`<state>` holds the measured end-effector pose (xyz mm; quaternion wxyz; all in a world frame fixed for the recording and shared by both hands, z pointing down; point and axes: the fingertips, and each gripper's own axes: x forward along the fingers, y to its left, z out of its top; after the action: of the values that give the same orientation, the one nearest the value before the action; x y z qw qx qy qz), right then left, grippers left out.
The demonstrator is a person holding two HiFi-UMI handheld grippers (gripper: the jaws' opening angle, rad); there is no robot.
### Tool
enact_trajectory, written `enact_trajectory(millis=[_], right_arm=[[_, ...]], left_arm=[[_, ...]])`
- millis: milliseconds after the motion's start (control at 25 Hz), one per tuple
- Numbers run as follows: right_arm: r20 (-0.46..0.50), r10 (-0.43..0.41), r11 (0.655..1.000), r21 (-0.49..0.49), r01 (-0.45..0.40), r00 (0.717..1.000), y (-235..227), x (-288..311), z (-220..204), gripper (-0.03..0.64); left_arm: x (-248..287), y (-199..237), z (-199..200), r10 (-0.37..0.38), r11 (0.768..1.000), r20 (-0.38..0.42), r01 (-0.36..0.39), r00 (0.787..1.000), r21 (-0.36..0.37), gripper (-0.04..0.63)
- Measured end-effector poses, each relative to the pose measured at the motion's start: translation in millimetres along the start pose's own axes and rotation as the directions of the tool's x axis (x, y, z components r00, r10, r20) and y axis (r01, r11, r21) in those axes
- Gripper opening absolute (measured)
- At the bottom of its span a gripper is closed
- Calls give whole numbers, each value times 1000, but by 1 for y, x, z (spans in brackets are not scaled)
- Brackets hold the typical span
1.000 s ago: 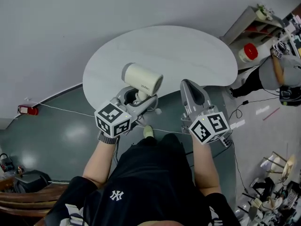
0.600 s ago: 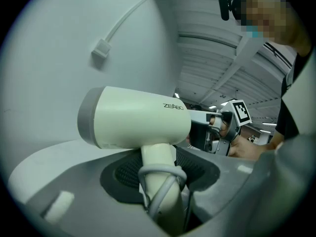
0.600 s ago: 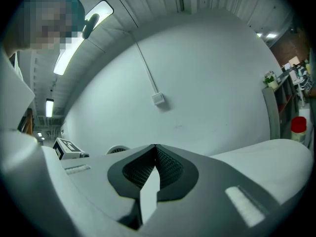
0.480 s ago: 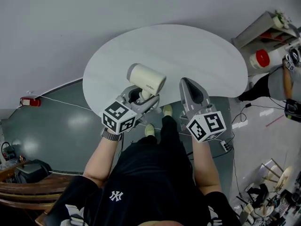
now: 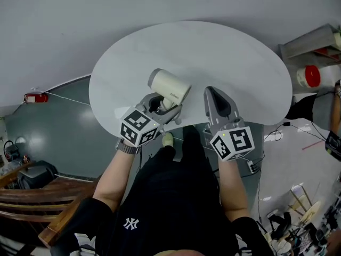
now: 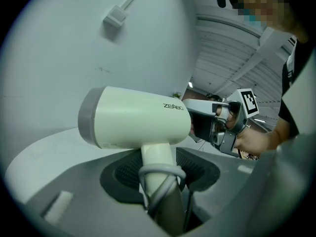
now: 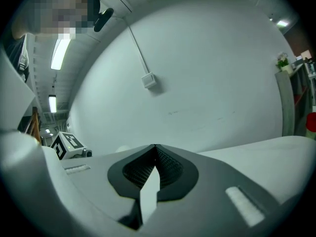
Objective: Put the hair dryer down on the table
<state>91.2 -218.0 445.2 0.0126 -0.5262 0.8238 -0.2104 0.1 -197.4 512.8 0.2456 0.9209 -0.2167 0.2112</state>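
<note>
Far left of my left jaws I see a red fire extinguisher (image 5: 33, 97) on the floor. Right of my right jaws is a red-and-white jar (image 5: 313, 76) by a shelf (image 5: 309, 36). Ahead is a wall box (image 7: 148, 80).

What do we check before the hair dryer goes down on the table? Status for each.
1. Grip: left hand-held gripper shut on hair dryer handle: ok.
2. Landing spot: bare table beyond the dryer: ok.
3. Other side: right hand-held gripper shut, empty, not touching the dryer: ok.
4. Dryer's height above the table: cannot tell.
5. Whether the cord looped round the handle will release freely: cannot tell.
</note>
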Motion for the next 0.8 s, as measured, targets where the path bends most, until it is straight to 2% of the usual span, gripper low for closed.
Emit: enact_trajectory(millis=[320,800], right_arm=[[-58,12,999,44,-9,998,-47,32,-27,23],[-117,60,993,111,-47,991,-82,67,-51,23]], left_arm=[[50,38,-31,35,998,-89,-39,995,-45,215],[101,79,-72,82,990,-236,-106,968,-93,215]])
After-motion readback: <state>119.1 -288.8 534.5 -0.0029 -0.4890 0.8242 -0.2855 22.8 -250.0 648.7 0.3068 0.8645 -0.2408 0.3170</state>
